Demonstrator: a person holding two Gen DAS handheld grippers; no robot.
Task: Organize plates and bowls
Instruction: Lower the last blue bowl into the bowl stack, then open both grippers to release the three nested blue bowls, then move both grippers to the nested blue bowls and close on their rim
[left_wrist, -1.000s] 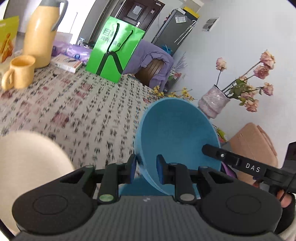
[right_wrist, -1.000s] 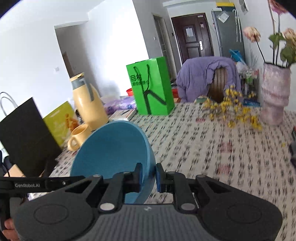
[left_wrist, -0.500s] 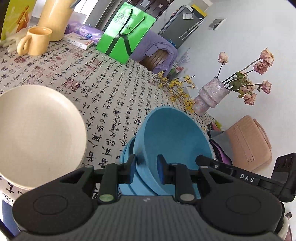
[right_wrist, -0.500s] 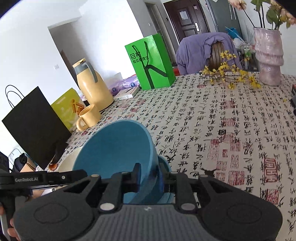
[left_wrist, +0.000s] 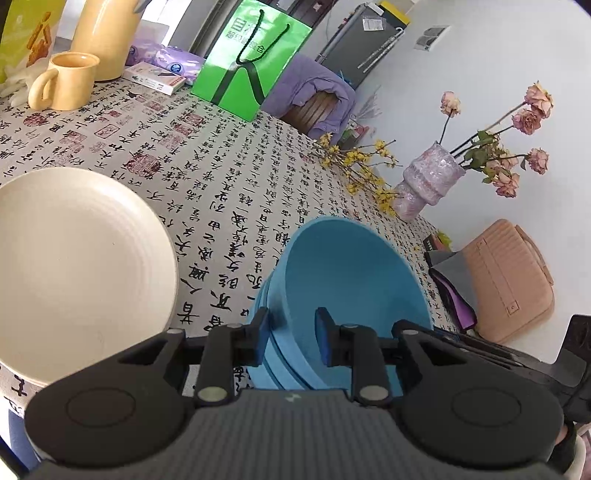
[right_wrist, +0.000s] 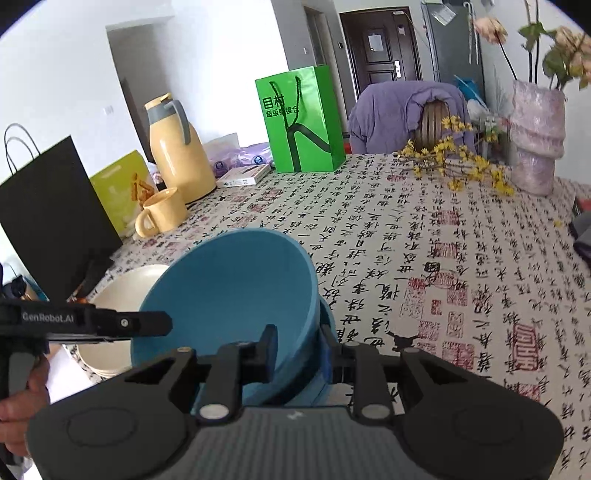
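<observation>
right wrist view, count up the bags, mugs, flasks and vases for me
bags: 2 (green bag, black bag)
mugs: 1 (yellow mug)
flasks: 1 (yellow flask)
vases: 1 (pink vase)
total: 5

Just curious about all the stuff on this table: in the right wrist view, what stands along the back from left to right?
Black bag → yellow box → yellow jug → green bag → yellow flowers → pink vase.
</observation>
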